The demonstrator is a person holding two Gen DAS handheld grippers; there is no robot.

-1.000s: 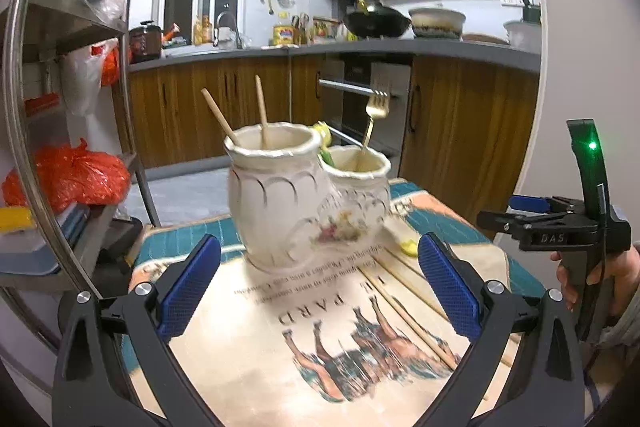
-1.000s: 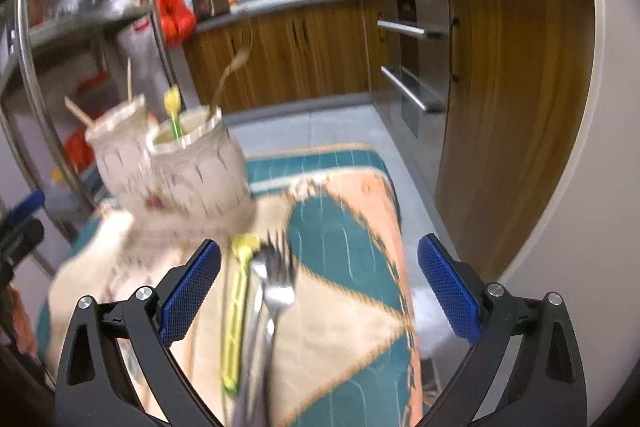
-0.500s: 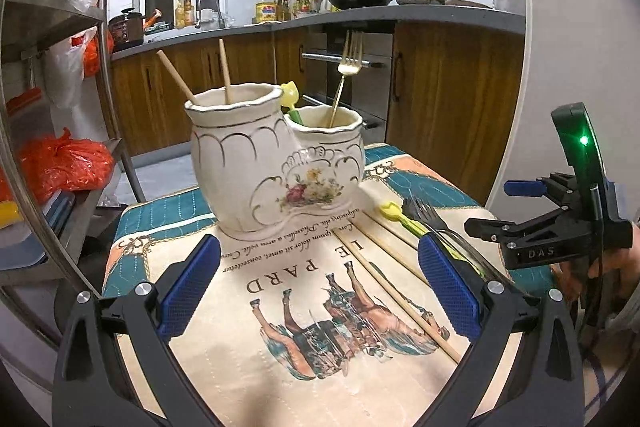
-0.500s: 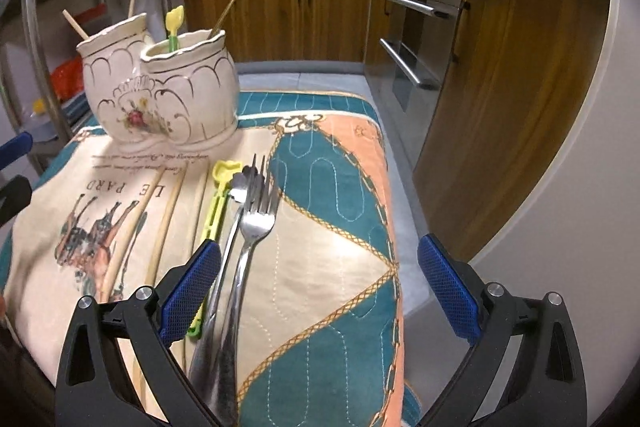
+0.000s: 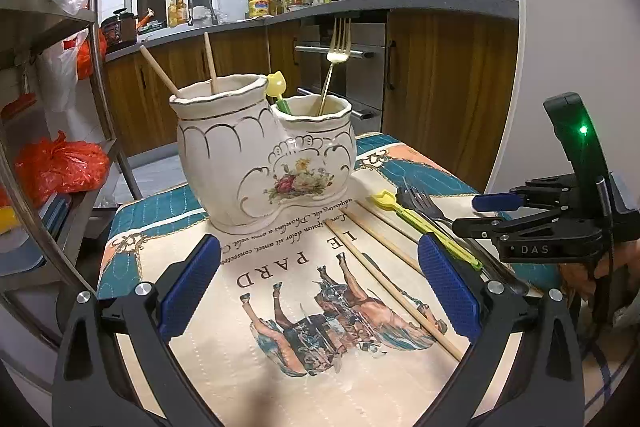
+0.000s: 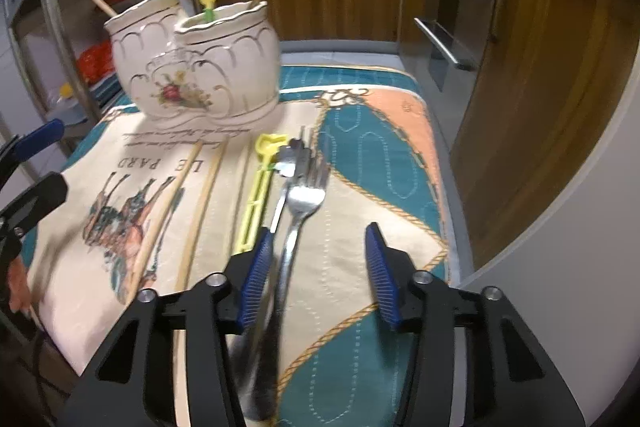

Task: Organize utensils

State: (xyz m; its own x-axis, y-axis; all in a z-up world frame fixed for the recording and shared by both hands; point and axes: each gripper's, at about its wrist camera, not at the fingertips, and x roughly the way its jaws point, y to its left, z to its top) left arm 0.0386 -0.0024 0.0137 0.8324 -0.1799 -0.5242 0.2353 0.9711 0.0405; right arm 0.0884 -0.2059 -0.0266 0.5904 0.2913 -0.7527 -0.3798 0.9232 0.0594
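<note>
Two steel forks (image 6: 300,187) lay side by side on the printed horse-pattern mat (image 6: 360,155), beside a yellow plastic pick (image 6: 260,187) and two loose wooden chopsticks (image 5: 384,279). We had the right gripper (image 6: 316,279) half-spread over the fork handles, jaws straddling them but clenched on nothing. Our left gripper (image 5: 316,291) hung released and empty near the mat's front edge. The white twin-pot ceramic holder (image 5: 256,155), already holding chopsticks and a gold fork (image 5: 336,67), stood at the back, with open mat before it for the carry.
</note>
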